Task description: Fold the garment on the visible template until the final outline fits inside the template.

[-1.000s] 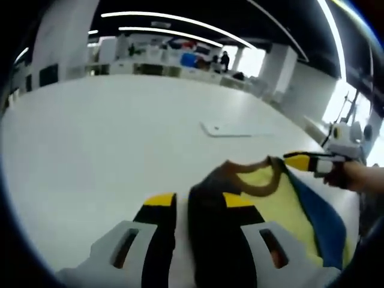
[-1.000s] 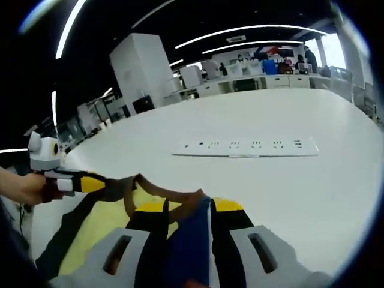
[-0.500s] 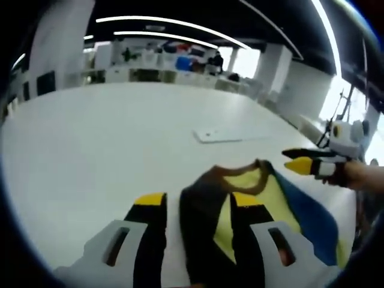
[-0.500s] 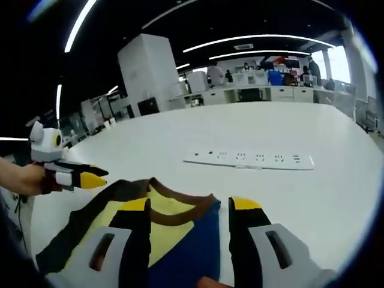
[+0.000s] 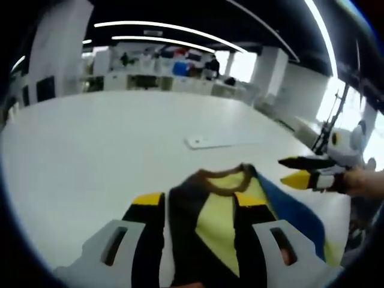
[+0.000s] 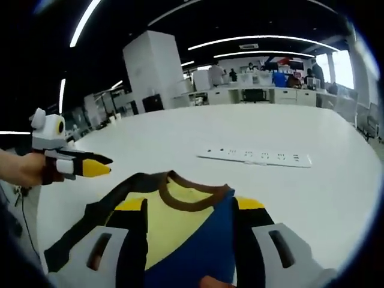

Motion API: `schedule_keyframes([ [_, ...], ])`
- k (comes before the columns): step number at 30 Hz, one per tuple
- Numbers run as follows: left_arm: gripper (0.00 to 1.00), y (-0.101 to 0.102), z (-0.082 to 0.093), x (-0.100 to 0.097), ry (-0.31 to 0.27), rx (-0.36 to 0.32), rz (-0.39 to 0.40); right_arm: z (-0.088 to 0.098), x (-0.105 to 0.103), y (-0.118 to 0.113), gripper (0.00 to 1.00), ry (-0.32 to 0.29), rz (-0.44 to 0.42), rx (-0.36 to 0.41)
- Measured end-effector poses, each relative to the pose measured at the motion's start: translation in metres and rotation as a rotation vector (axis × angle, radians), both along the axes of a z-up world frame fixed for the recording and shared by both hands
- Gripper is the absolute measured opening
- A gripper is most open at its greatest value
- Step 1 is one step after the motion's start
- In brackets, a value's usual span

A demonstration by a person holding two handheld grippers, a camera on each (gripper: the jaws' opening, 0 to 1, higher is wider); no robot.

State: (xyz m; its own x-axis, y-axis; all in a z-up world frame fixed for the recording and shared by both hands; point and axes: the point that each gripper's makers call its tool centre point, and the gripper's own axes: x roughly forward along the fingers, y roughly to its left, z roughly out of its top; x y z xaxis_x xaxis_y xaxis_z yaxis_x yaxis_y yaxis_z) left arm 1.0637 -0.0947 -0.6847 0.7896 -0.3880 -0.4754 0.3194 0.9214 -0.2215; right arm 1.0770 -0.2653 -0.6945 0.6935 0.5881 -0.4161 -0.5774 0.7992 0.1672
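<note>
Left gripper view looks along the left gripper (image 5: 199, 207), whose two yellow-tipped black jaws stand spread apart with nothing clamped between them; the garment (image 5: 225, 210) lies flat on the white table (image 5: 90, 150) just beyond and partly between those jaws. The garment is a colour-block top — a yellow middle panel, a black sleeve side, a blue side and a brown collar (image 5: 222, 180) at its far end. Beyond the collar a flat white power strip (image 5: 207, 141) lies on the table, well apart from the cloth. To the blue side of the garment the right gripper (image 5: 291, 171) hovers above the table, held by a hand (image 5: 365, 182), its jaws parted and empty. In the right gripper view the right gripper (image 6: 191, 207) likewise stands with its jaws wide and holding nothing, the garment (image 6: 180, 222) spread under and between them, collar (image 6: 192, 195) pointing toward the power strip (image 6: 258, 157). On the black-sleeve side of the garment the left gripper (image 6: 102, 165) hangs clear of the cloth in a hand (image 6: 24, 170); whether its tips are apart here I cannot tell.
</note>
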Motion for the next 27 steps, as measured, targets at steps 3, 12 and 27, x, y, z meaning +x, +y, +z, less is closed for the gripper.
schedule_keyframes([
  [3, 0.41, 0.000, 0.006, -0.008, -0.007, 0.000, -0.001, 0.011, -0.008, 0.003, 0.56, -0.010, 0.000, 0.011],
  [12, 0.42, -0.001, 0.017, -0.032, -0.014, -0.032, 0.014, 0.032, -0.024, 0.003, 0.56, -0.033, -0.007, 0.023],
  [27, 0.42, 0.005, 0.029, -0.054, -0.018, -0.058, 0.048, 0.041, -0.054, -0.003, 0.55, -0.032, -0.012, 0.003],
])
